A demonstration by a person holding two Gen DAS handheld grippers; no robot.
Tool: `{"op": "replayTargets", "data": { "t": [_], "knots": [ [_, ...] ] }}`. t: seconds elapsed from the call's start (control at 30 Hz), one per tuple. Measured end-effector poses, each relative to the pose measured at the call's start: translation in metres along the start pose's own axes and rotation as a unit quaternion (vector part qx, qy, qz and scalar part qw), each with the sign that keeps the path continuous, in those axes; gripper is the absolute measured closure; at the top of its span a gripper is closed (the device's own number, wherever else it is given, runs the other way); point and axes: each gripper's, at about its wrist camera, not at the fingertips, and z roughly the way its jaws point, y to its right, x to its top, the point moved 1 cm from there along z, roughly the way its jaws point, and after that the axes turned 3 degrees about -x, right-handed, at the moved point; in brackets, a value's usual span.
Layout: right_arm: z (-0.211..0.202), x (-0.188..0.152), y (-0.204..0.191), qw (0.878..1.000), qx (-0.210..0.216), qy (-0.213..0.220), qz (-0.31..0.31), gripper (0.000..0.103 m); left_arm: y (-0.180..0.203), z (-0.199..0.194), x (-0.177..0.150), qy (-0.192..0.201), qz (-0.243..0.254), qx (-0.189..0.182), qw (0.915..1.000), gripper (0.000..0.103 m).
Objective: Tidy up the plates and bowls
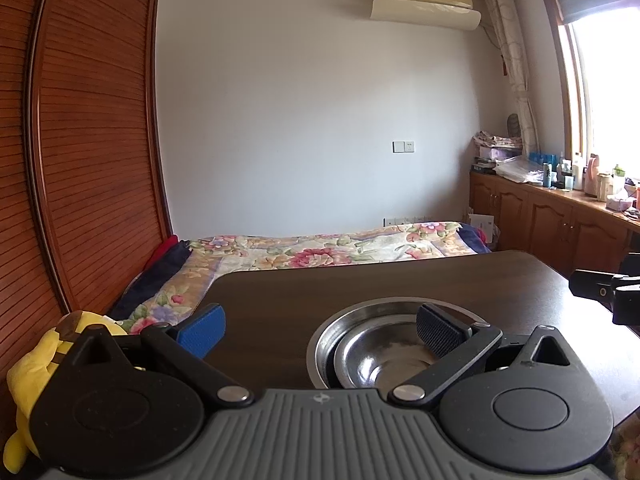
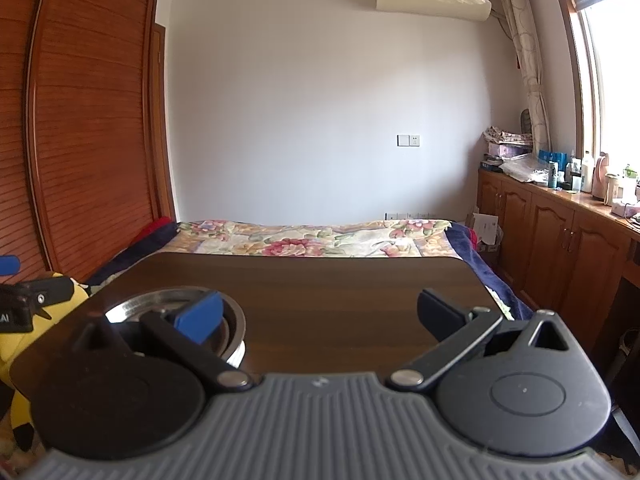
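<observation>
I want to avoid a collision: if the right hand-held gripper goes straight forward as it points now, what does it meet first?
Probably nothing on the table: the open right hand-held gripper points over bare wood. The nested steel bowls lie left of that line. Beyond the far edge comes the bed; depth is unclear.

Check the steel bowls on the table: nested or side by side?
Nested. The smaller bowl sits upright inside the larger bowl on the table. Both grippers are open, holding nothing.

White wall (image 1: 300, 100), louvred wardrobe (image 1: 92, 140), floral bed (image 1: 320, 246), bright window (image 1: 612, 88)
</observation>
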Motion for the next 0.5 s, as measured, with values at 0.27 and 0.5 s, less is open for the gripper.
{"op": "replayTargets", "data": {
  "t": [0.27, 0.5],
  "knots": [
    [0.0005, 0.0011, 0.0015, 1.0, -0.005, 0.001, -0.003, 0.0, -0.0001, -0.0005, -0.0009, 0.0, 0.0, 0.0, 1.0, 0.0],
    [0.0024, 0.0008, 0.0015, 1.0, -0.007, 0.0, -0.002, 0.0, -0.0047, 0.0003, -0.0009, 0.001, 0.0, 0.005, 1.0, 0.0]
  ]
}}
